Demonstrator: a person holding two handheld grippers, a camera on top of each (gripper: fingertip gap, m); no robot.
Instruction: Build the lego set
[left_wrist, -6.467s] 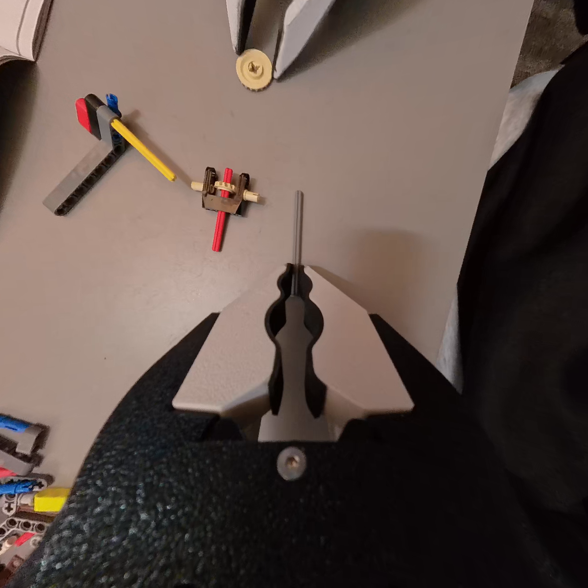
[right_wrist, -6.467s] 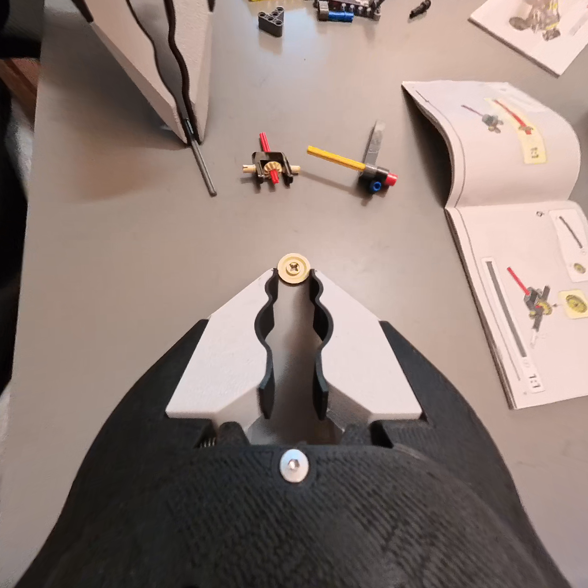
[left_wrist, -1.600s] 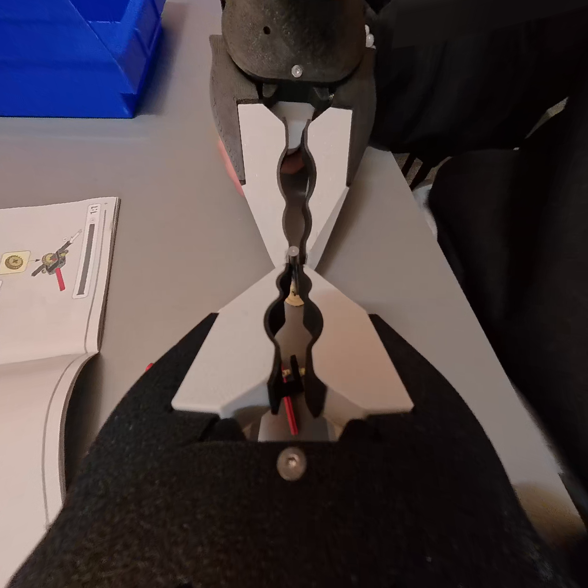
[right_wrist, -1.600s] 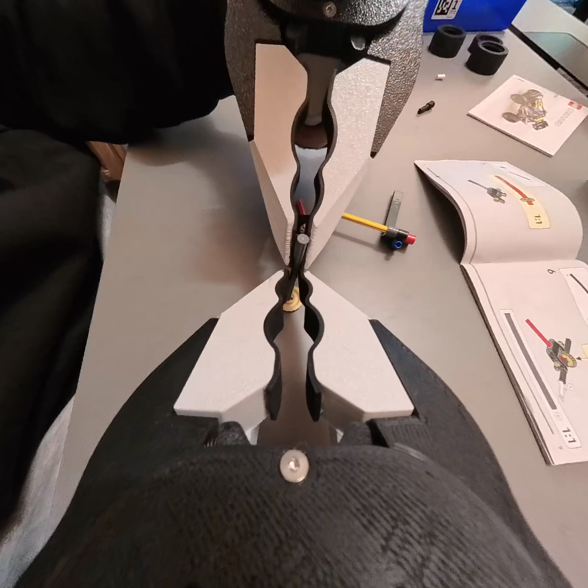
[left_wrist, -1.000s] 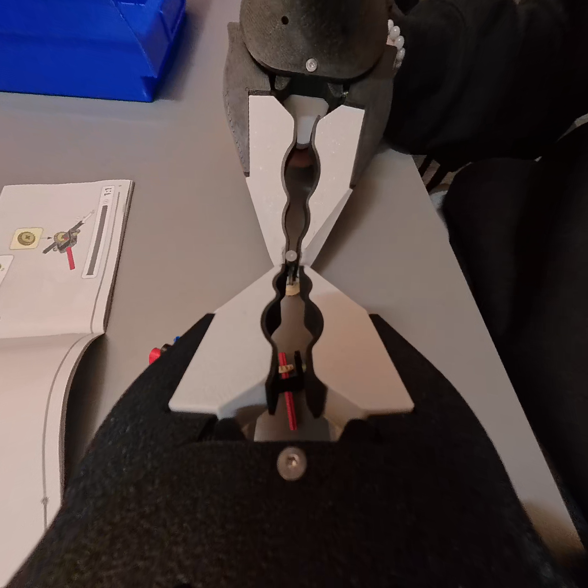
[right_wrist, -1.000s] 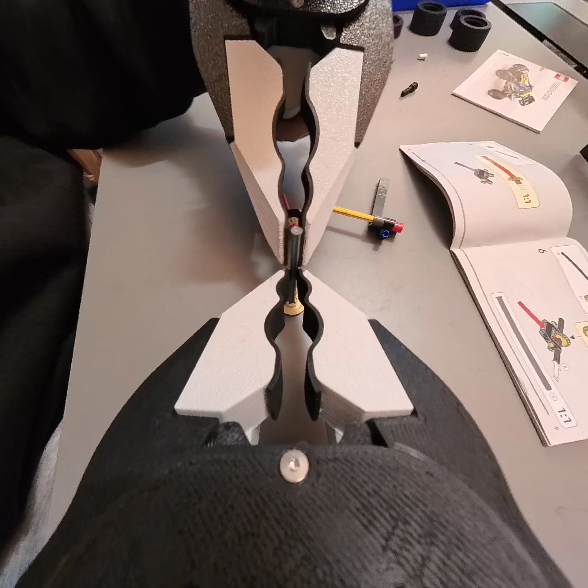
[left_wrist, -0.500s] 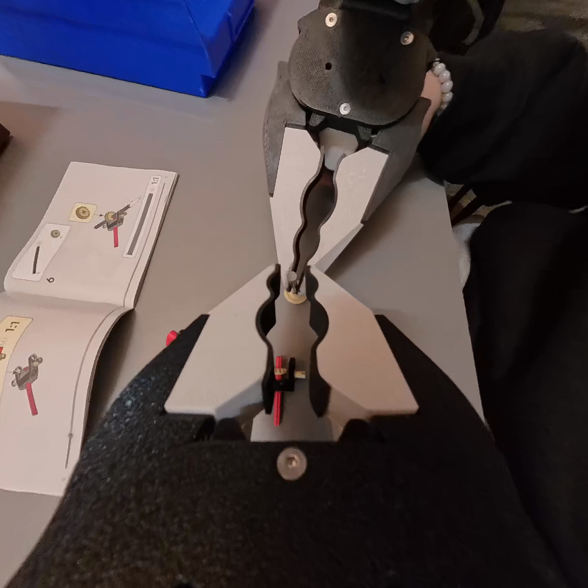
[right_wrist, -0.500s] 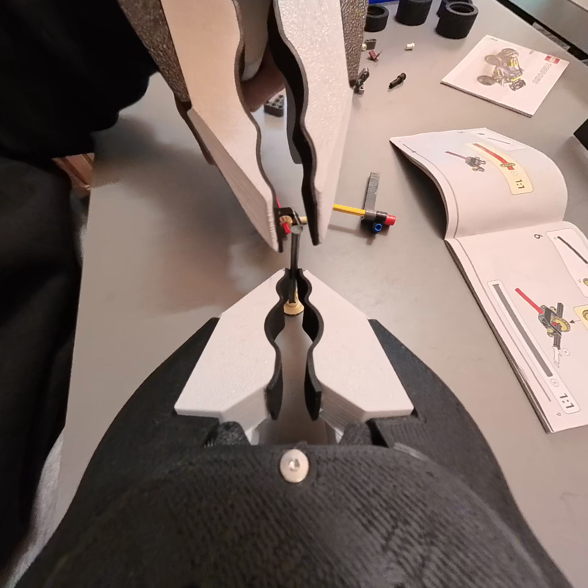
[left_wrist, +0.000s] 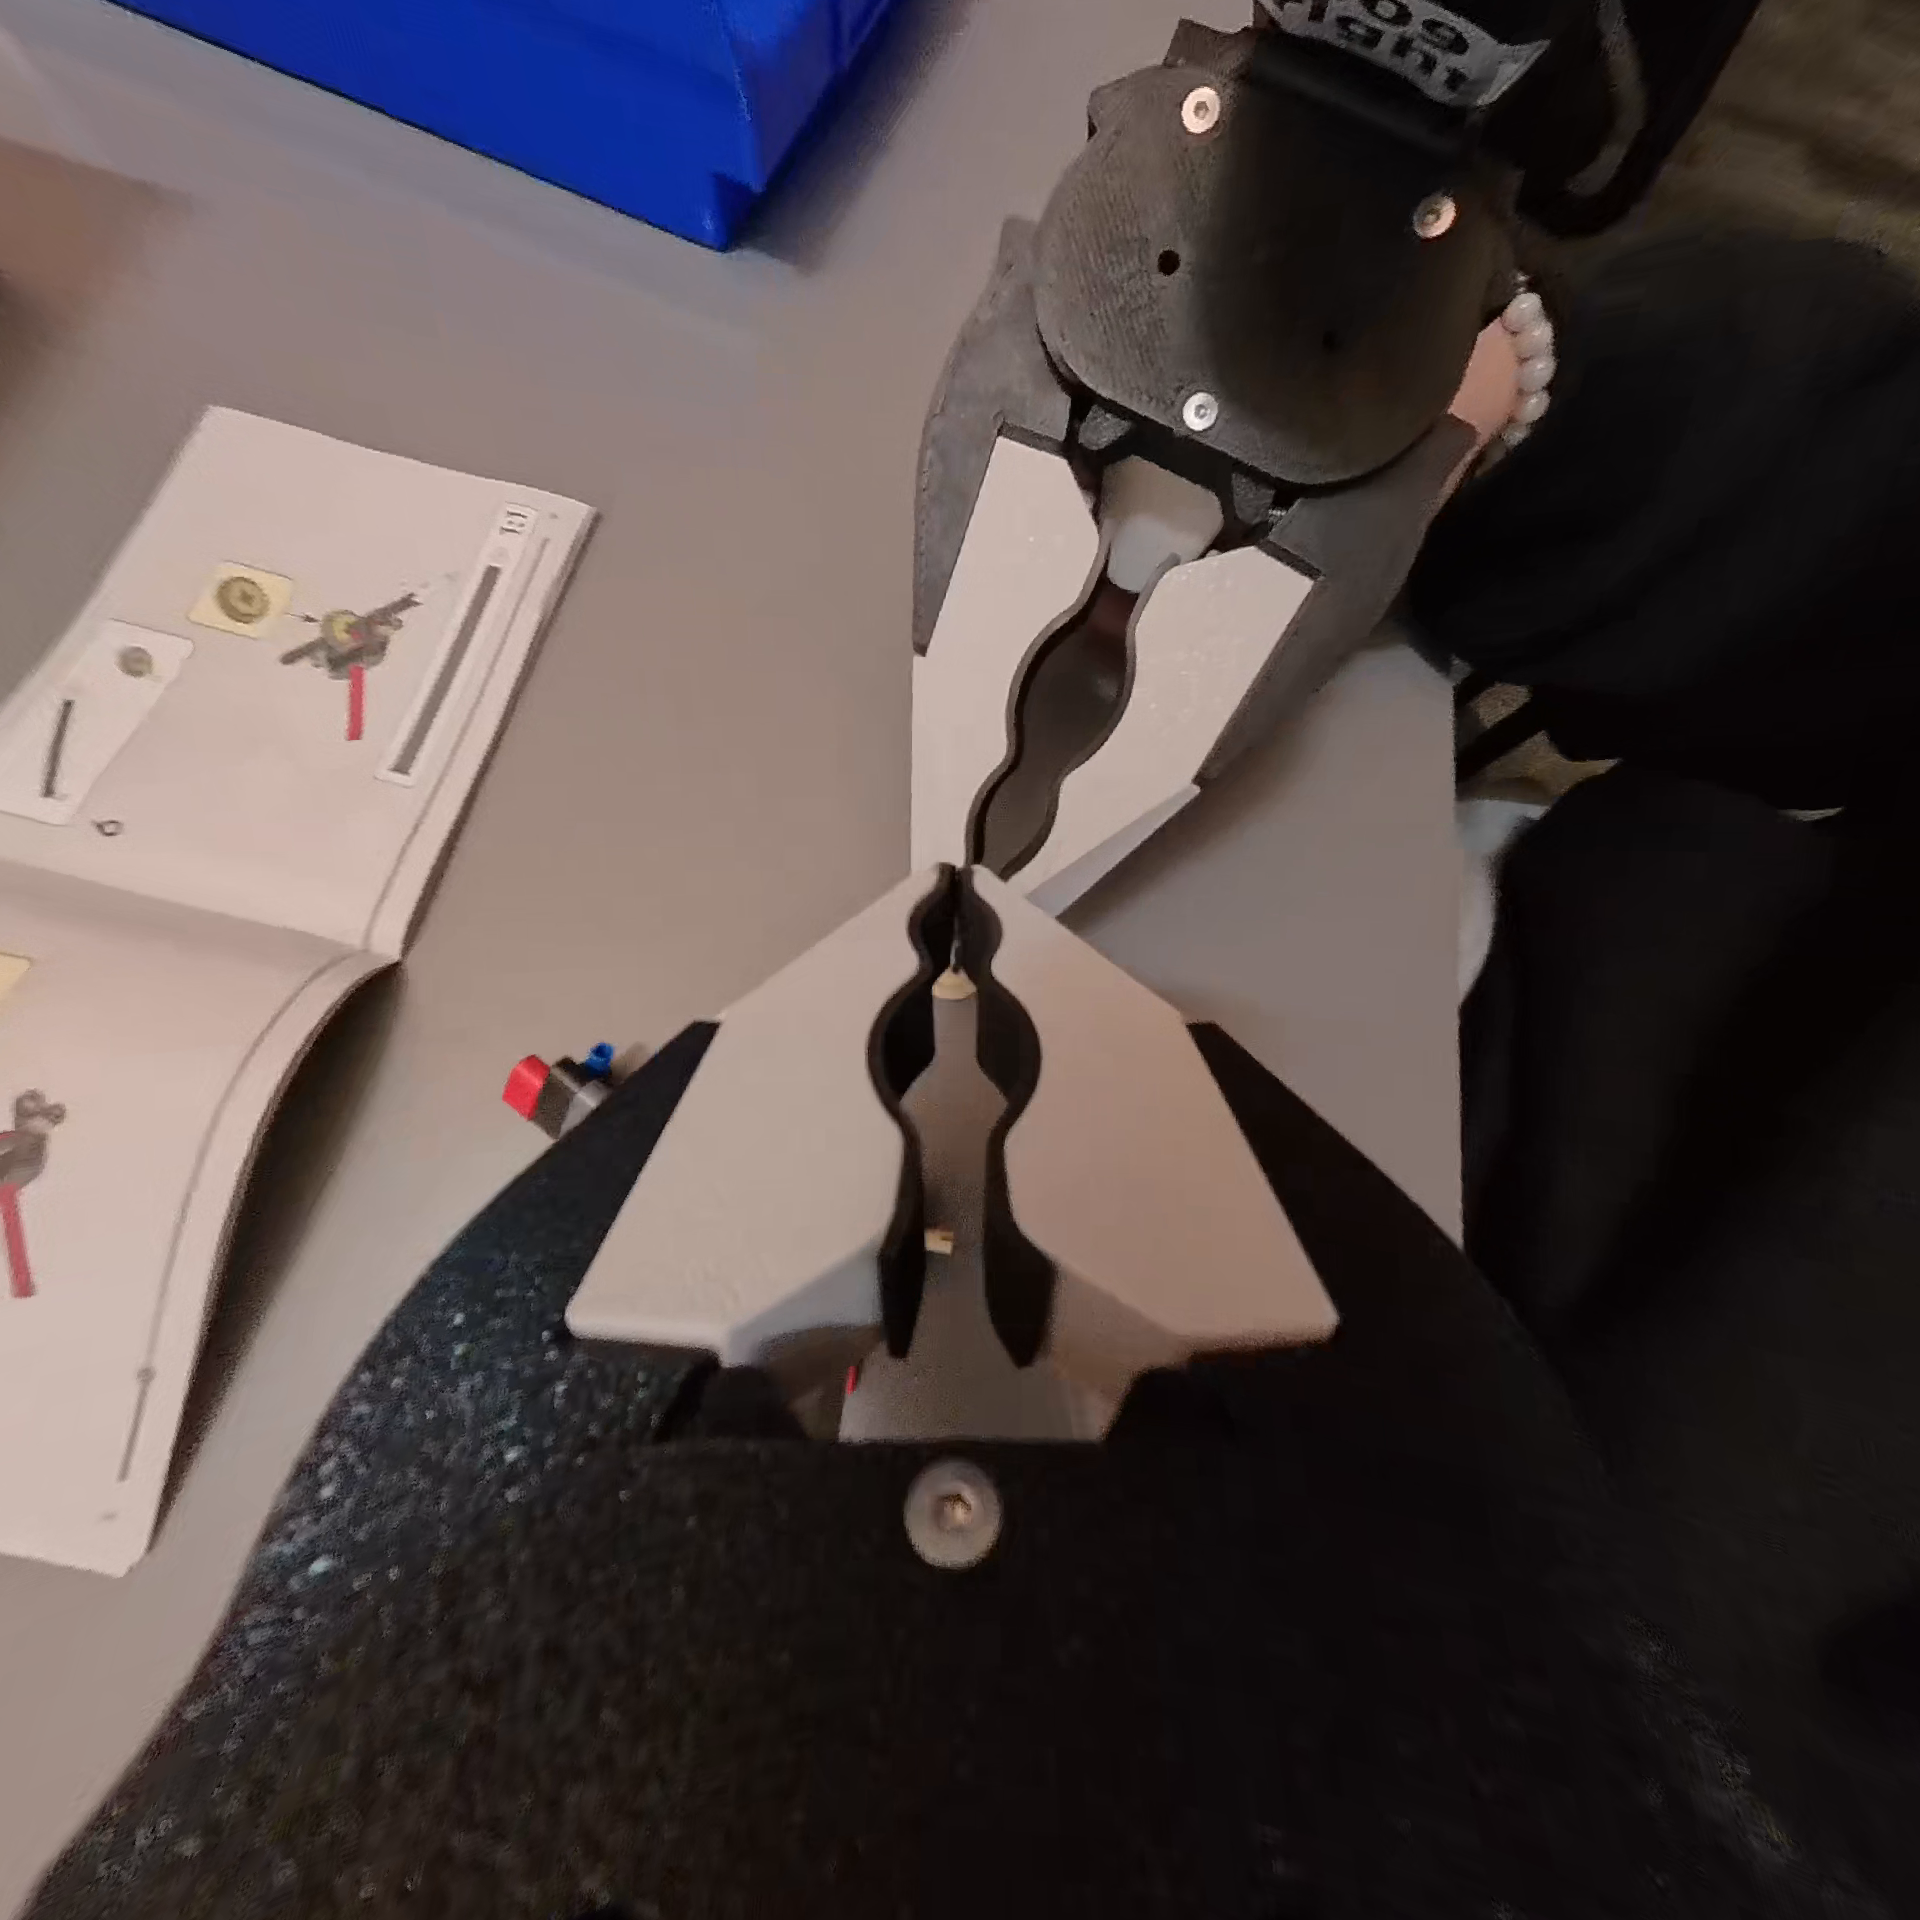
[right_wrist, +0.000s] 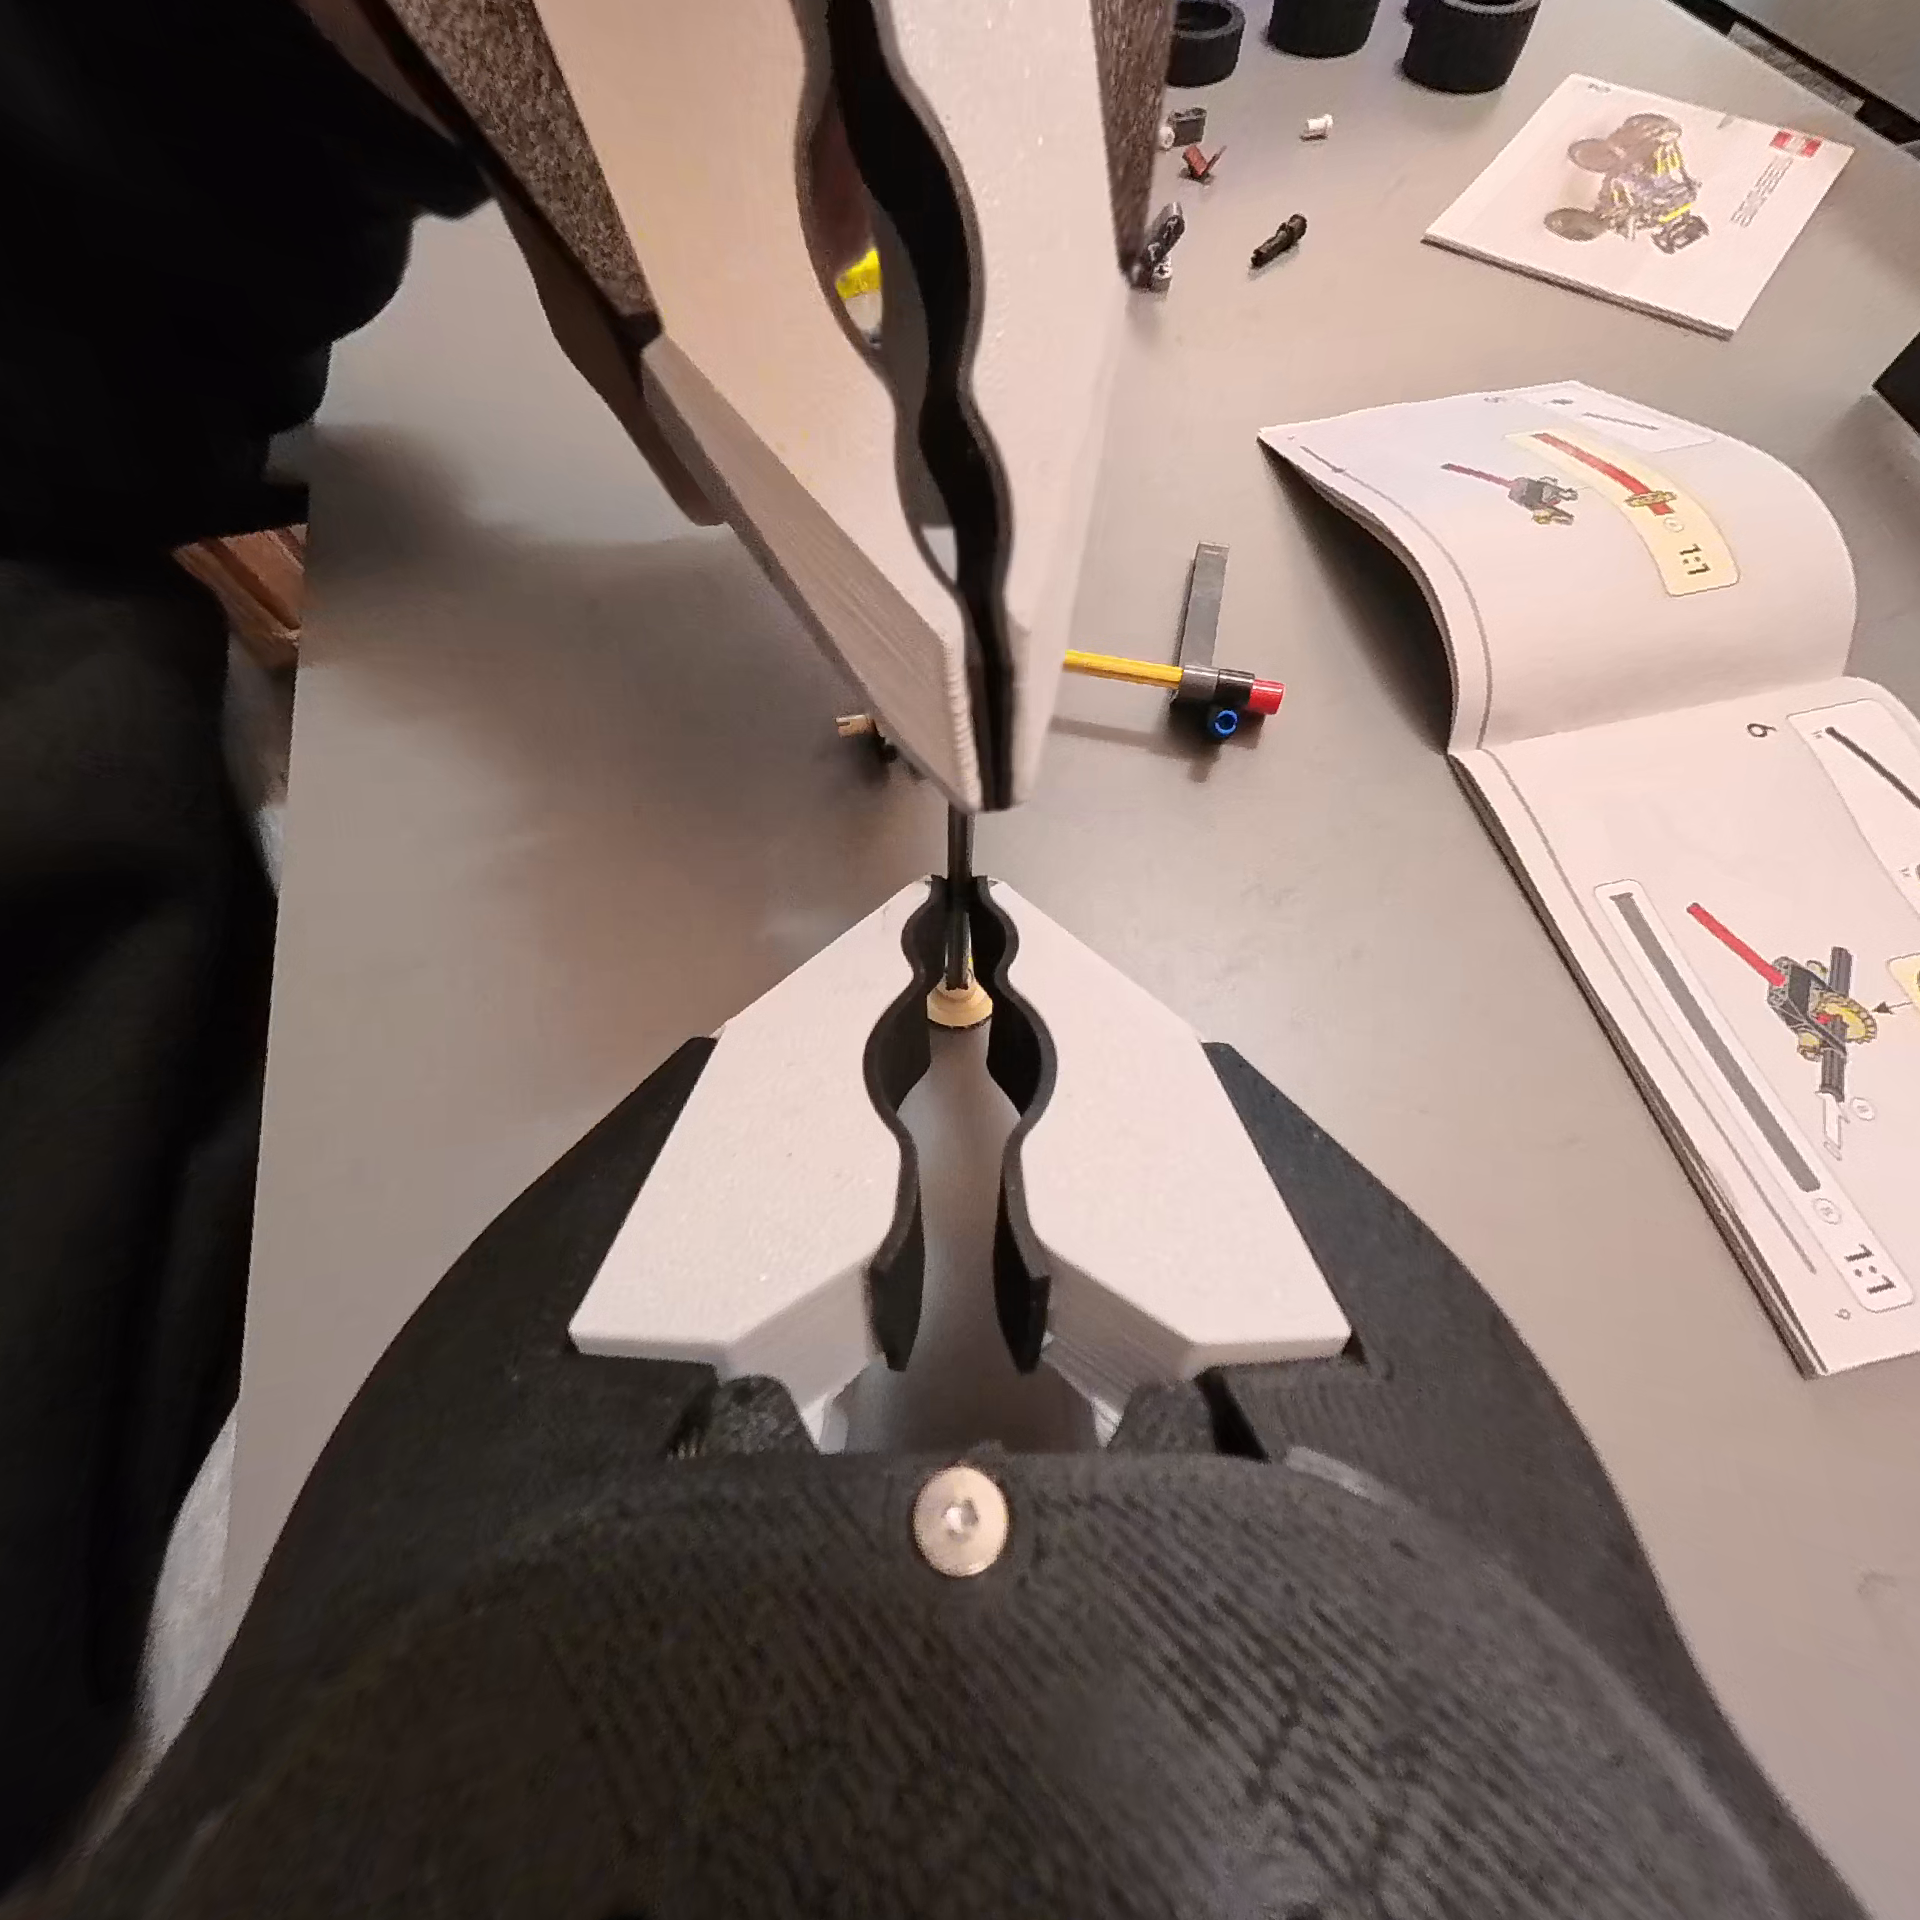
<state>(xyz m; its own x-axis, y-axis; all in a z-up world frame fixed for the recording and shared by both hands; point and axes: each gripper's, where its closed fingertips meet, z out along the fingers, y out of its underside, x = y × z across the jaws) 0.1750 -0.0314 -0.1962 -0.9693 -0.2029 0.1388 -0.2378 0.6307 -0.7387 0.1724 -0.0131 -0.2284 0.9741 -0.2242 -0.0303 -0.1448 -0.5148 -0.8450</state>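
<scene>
Axle, thin dark-grey rod, bridging the two claws tip to tip above the grey tabletop. Right gripper clamped on the near end, small tan gear threaded on just behind the tips. Left gripper pinched on the far end. Long axis near-to-far, along both finger lines, pointing away from the right claw. Likely next: sliding the gear along that axis. Yellow-axle and grey-beam subassembly lying farther right, near the open instruction booklet.
</scene>
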